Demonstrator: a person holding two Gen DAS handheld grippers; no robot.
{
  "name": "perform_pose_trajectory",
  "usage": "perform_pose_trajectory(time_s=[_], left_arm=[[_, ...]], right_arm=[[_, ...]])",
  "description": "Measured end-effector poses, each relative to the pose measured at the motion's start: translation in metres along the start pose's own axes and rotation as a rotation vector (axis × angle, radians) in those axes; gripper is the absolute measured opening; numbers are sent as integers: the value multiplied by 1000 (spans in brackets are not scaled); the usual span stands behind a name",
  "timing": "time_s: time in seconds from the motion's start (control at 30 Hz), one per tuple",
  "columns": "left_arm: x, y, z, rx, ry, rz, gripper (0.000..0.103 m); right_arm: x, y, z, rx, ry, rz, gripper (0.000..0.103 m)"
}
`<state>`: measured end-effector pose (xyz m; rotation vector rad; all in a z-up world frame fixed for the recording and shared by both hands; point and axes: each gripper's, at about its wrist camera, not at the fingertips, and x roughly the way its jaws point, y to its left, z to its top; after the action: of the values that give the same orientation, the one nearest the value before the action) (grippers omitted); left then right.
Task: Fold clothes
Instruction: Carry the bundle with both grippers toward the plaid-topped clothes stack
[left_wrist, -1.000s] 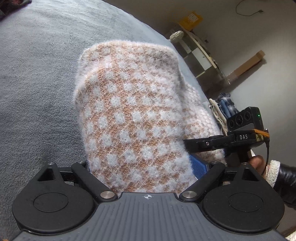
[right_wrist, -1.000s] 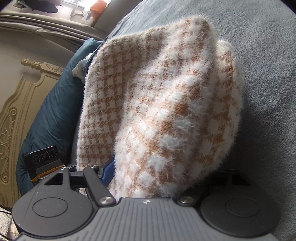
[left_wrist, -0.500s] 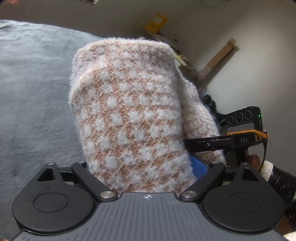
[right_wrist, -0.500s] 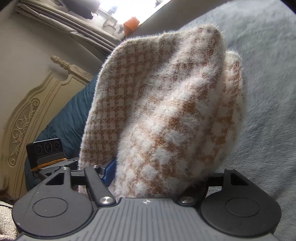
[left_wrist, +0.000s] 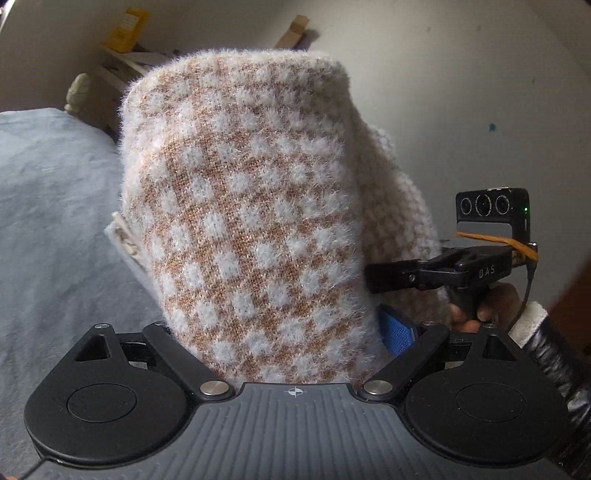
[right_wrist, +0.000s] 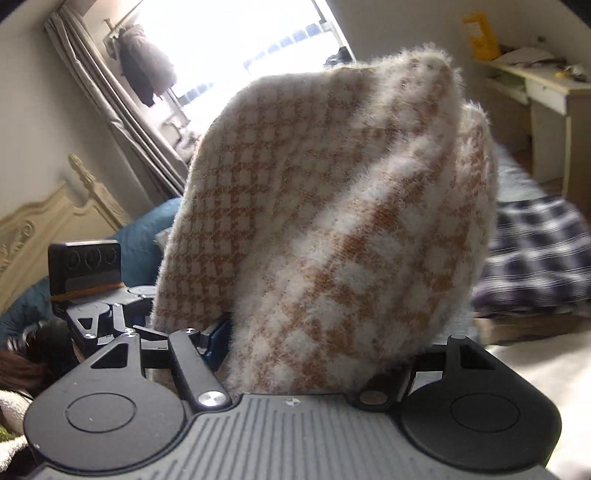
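Both grippers, left (left_wrist: 280, 332) and right (right_wrist: 314, 350), clamp a bulky fold of the checked fuzzy sweater (left_wrist: 251, 192), carried in the air above the grey bedspread (left_wrist: 48, 192). Sweater looks folded into a bundle; setting it down remains, judging by the plaid garment (right_wrist: 535, 254) lying on the bed.

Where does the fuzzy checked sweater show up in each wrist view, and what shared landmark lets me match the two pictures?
Left wrist view: the sweater fills the centre, bunched between this claw's fingers, bed to its left.
Right wrist view: the sweater fills the centre, window behind it.
Shared landmark: the yellow box on the shelf by the wall; each view also shows the other claw gripping the sweater's edge.
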<state>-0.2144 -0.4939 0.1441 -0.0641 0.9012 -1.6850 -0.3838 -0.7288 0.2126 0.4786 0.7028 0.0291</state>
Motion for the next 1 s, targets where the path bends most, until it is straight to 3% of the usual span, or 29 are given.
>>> perform_pose_trajectory(time_s=[0.17,0.3,0.37,0.47,0.57,1.0], left_arm=[[71,-29,-6,-29,17,-67,92],[111,-22,-34,-213,-60,-129,92],[127,-21,-55,-242,-85,-121,92],[145,-23,-74,-198,-77,-77,92],[168,-8,-72,-318,-62,-93,92],[200,0,-84,-369,-84,-67,92]], right_arm=[[-53,-36,1,-41,71,-92,72],[-68,-70,-4,-34,154,-148,72],[-66,-81,-9,-30,198,-164,72],[-52,-98,-16,-33,273,-190,72],[-33,-109,-25,-16,333,-223,72],[6,-123,-17,-56,484,-311,72]])
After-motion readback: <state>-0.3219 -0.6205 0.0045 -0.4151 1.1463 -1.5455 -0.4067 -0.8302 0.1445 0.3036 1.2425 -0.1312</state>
